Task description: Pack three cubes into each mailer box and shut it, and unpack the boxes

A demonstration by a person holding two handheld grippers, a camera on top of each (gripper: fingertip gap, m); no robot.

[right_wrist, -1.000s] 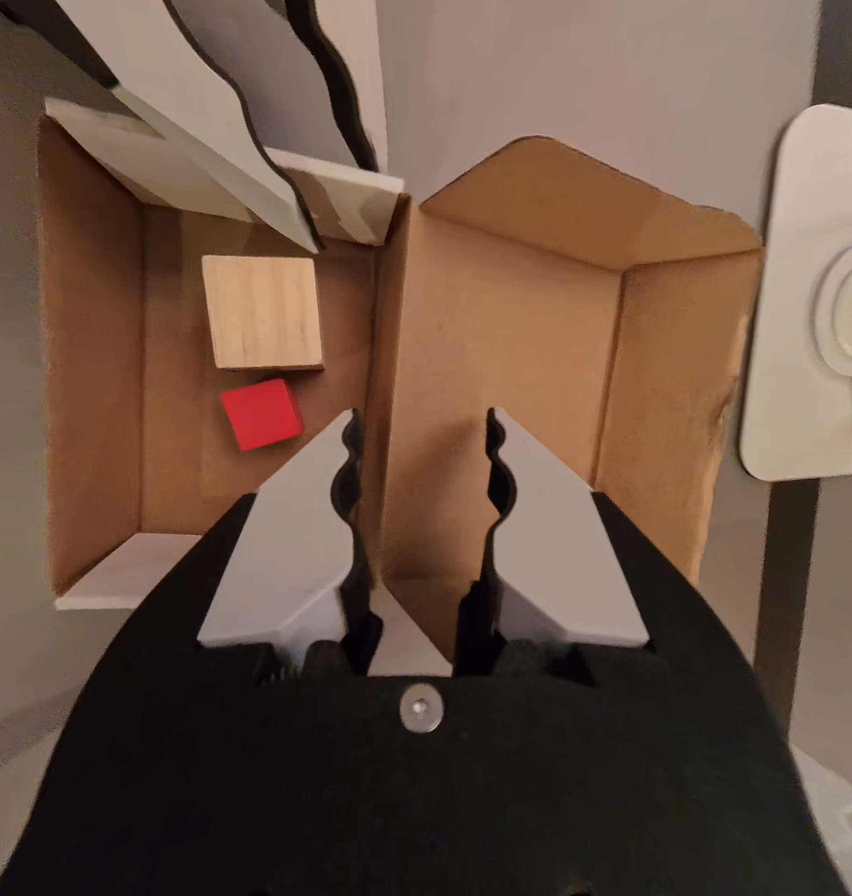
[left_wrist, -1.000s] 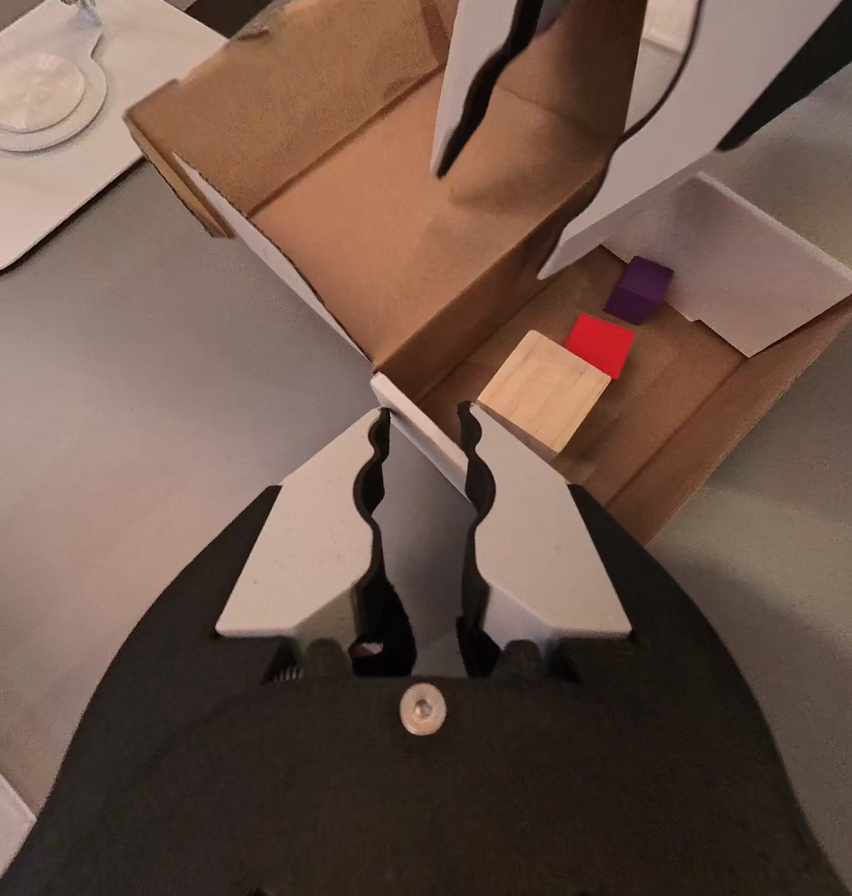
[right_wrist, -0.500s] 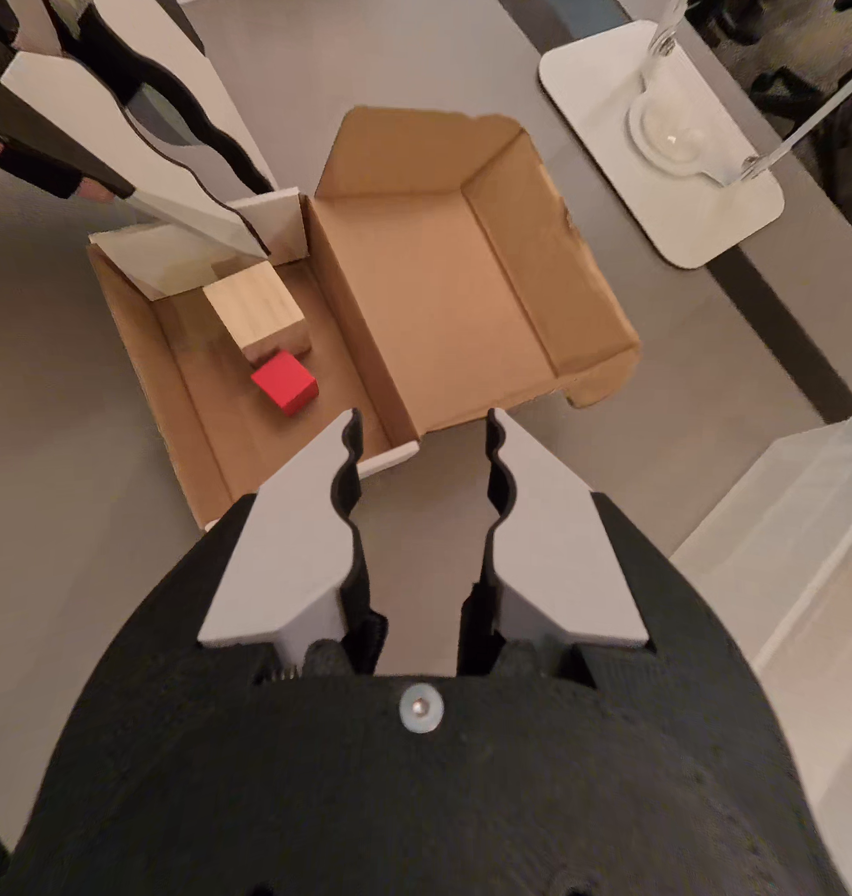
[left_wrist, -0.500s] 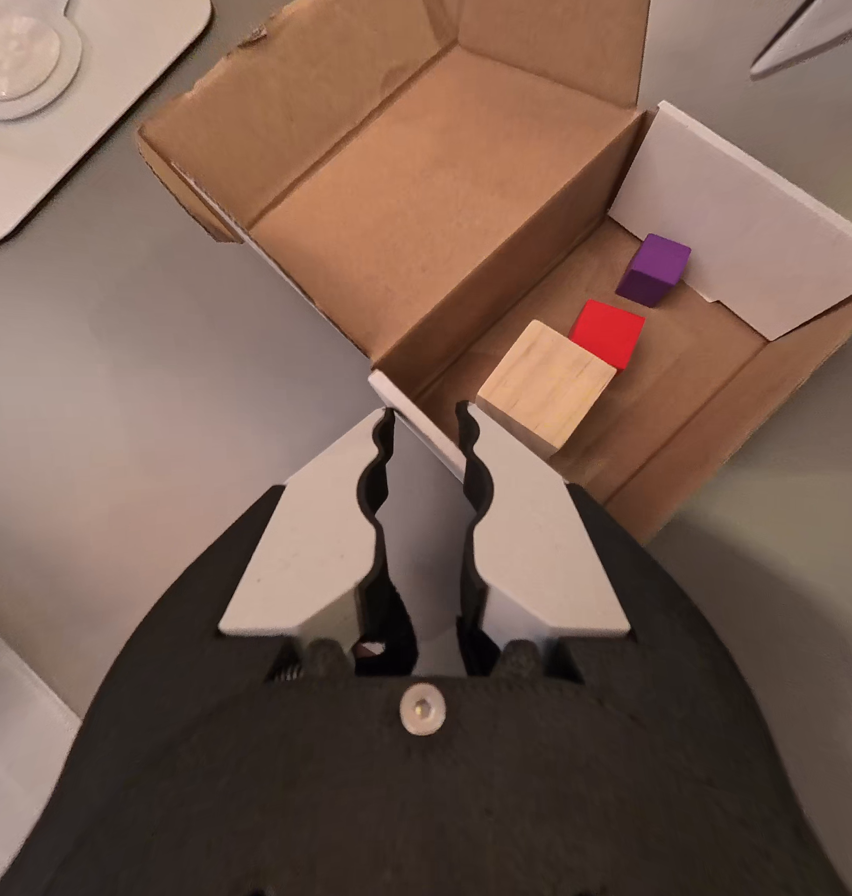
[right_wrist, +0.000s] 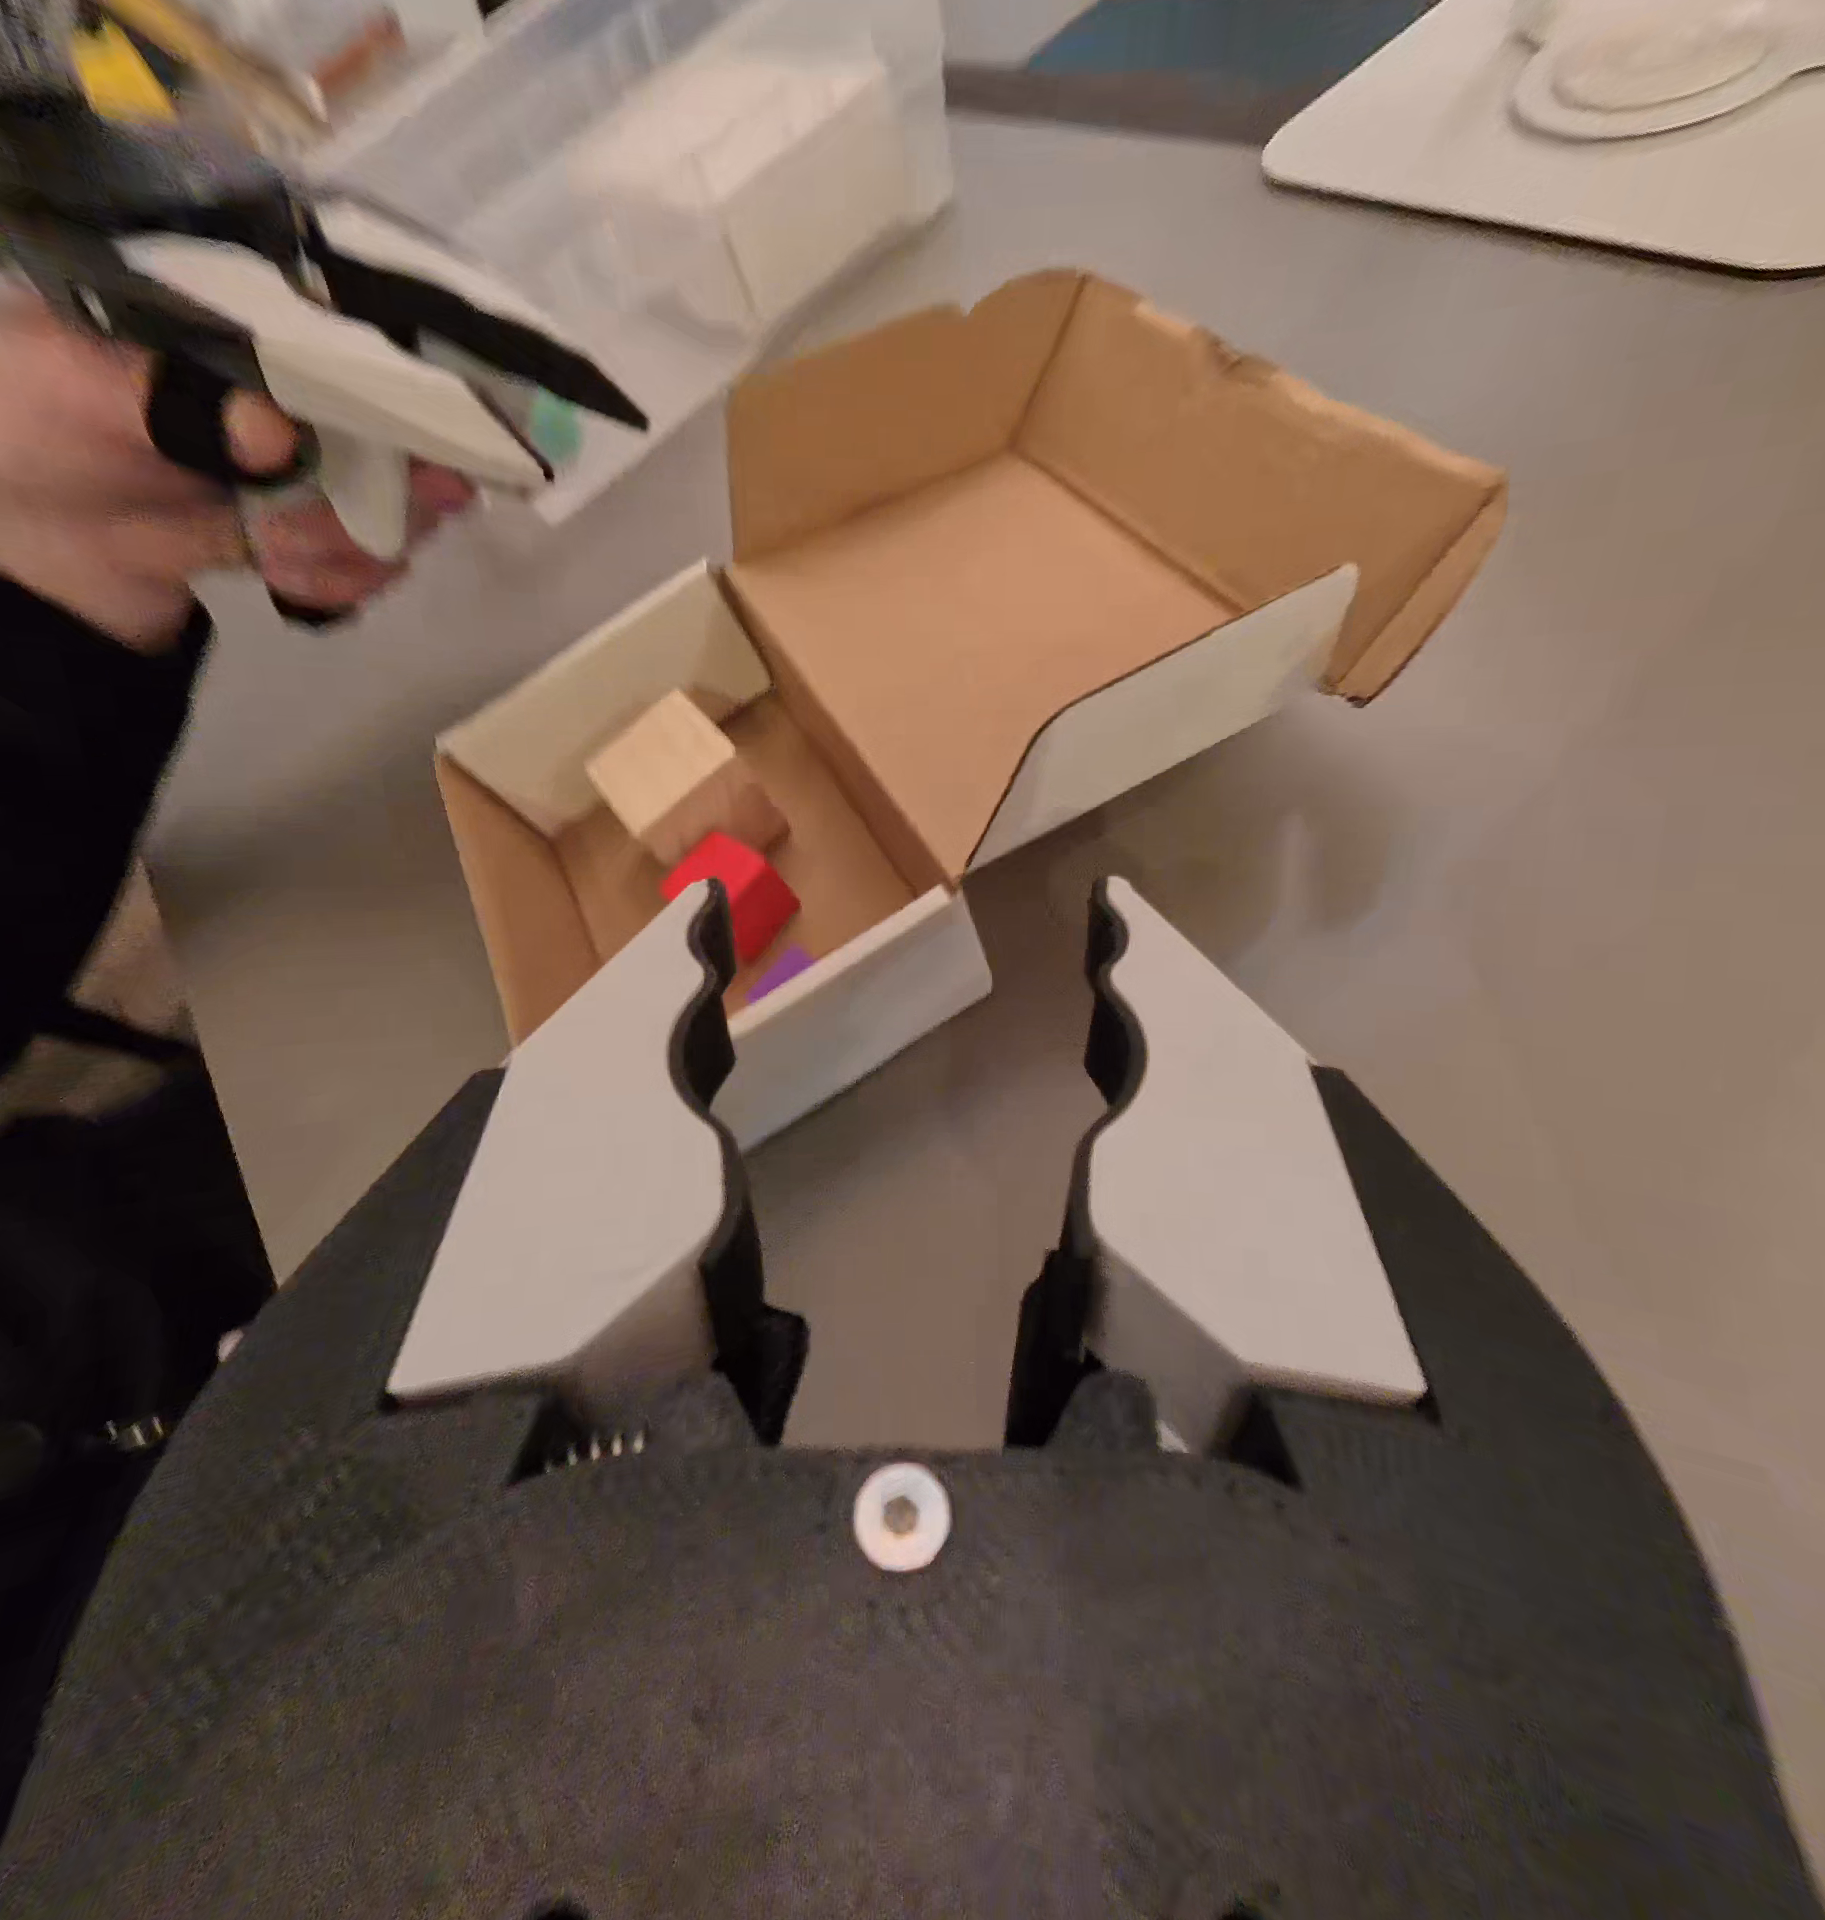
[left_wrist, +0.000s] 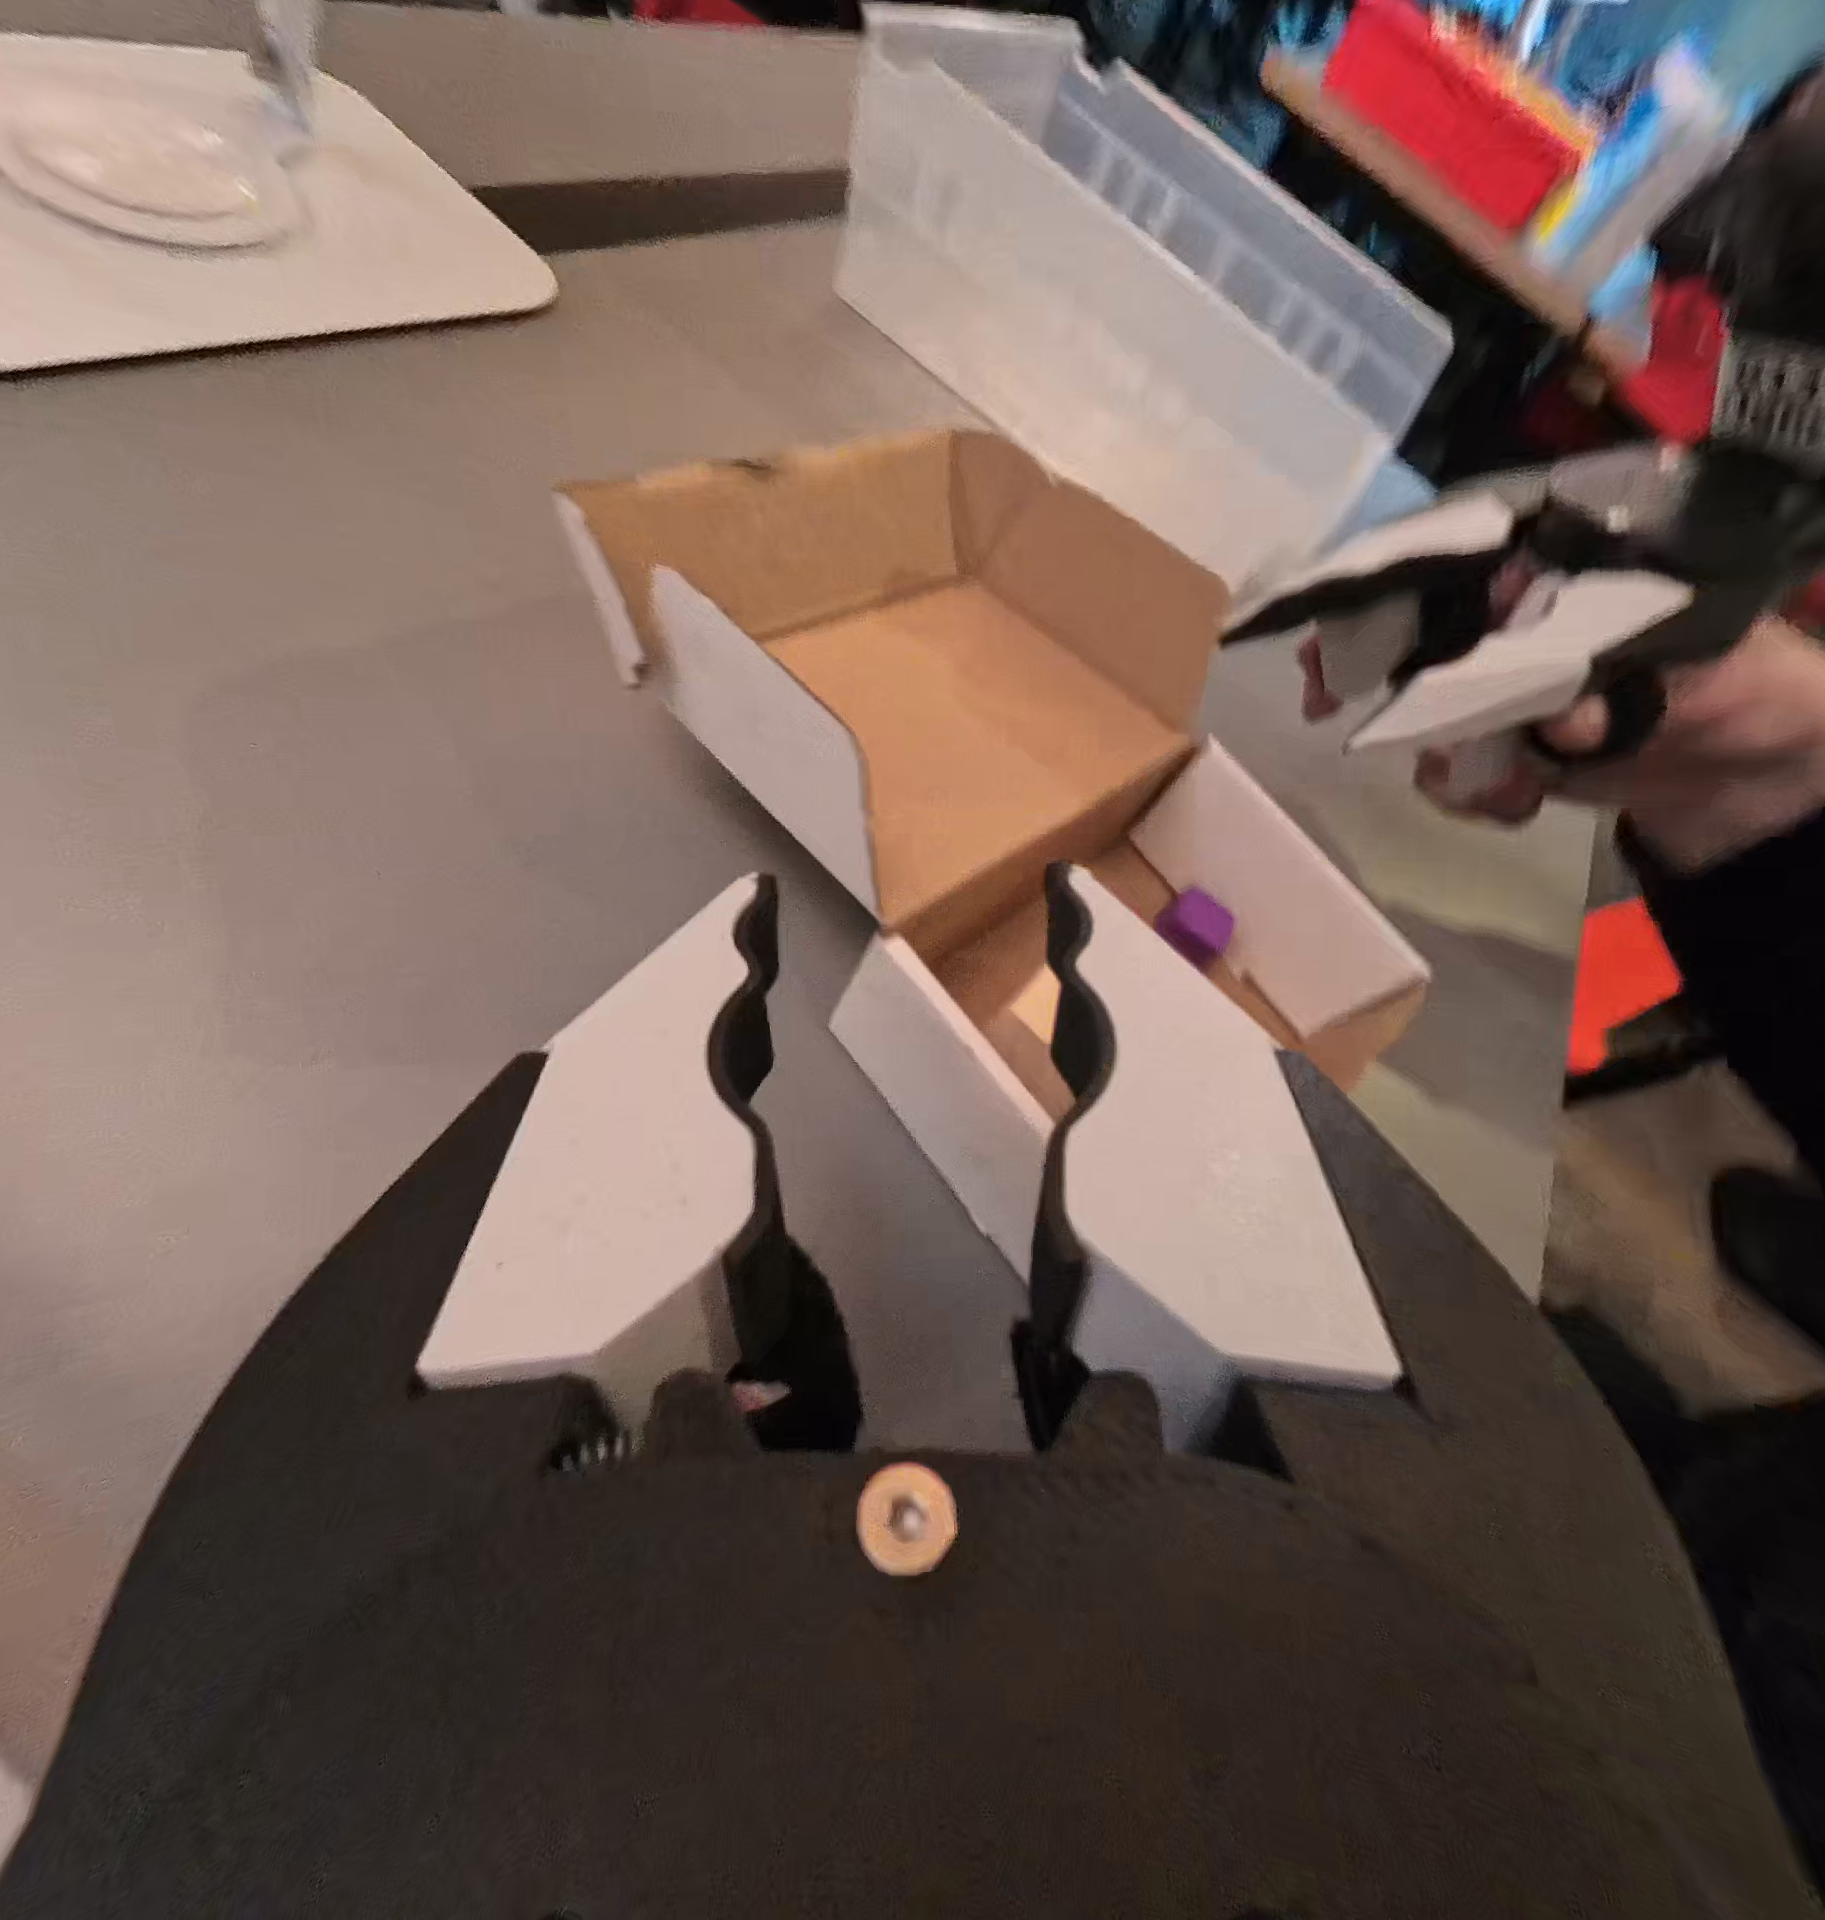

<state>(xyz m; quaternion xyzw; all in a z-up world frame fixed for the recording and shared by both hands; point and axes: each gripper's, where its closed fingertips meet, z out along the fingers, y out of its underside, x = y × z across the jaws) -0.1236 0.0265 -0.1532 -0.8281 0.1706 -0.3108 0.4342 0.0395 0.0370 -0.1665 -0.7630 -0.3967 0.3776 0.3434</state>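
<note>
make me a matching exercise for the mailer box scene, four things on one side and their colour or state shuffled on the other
Things:
1. biggest cube
2. middle cube
3. smallest cube
4. mailer box lid

Colour or state:
A. purple
B. folded open, nothing lying on it
C. pale bare wood
D. red

Pairs: 1-C, 2-D, 3-A, 4-B
</note>
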